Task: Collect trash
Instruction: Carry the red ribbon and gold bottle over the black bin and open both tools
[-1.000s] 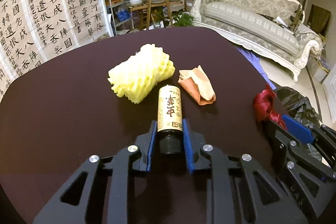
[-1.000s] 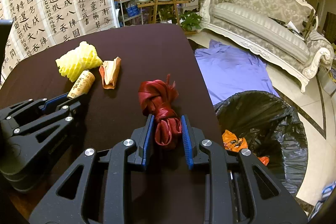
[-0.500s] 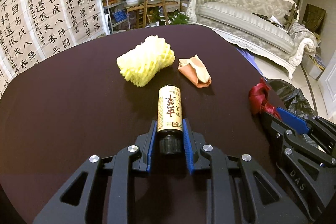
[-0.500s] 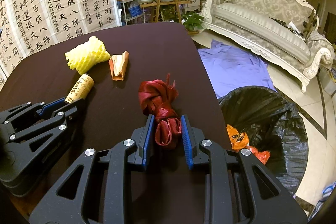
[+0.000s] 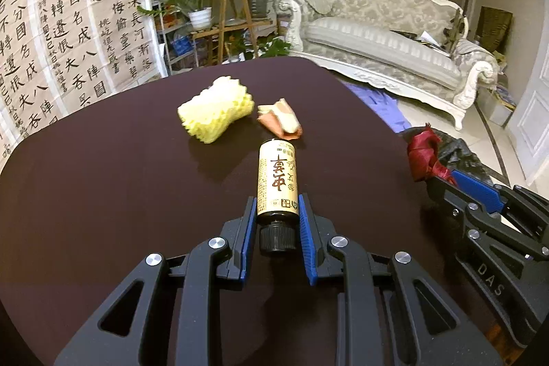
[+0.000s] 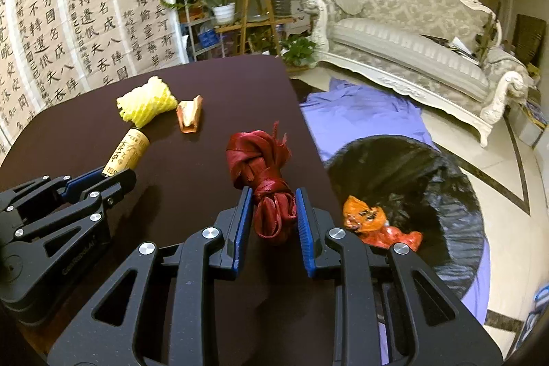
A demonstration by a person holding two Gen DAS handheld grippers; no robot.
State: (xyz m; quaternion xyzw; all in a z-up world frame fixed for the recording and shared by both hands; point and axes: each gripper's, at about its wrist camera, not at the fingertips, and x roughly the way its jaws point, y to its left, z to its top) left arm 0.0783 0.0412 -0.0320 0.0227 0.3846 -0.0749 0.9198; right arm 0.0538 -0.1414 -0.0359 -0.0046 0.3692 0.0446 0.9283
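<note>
My left gripper is shut on a small bottle with a tan label and black cap, held above the dark table. My right gripper is shut on a bundle of red ribbon, held near the table's right edge. The ribbon also shows in the left wrist view. A yellow foam net and a crumpled orange-and-white wrapper lie on the table beyond the bottle. A bin lined with a black bag stands on the floor right of the table, with orange trash inside.
A purple cloth lies on the floor beyond the bin. A white ornate sofa stands at the back right. Plant stands and calligraphy sheets are behind the table.
Both grippers have risen and drawn back from the foam net and wrapper, still holding the bottle and ribbon. The right gripper has shifted slightly toward the bin.
</note>
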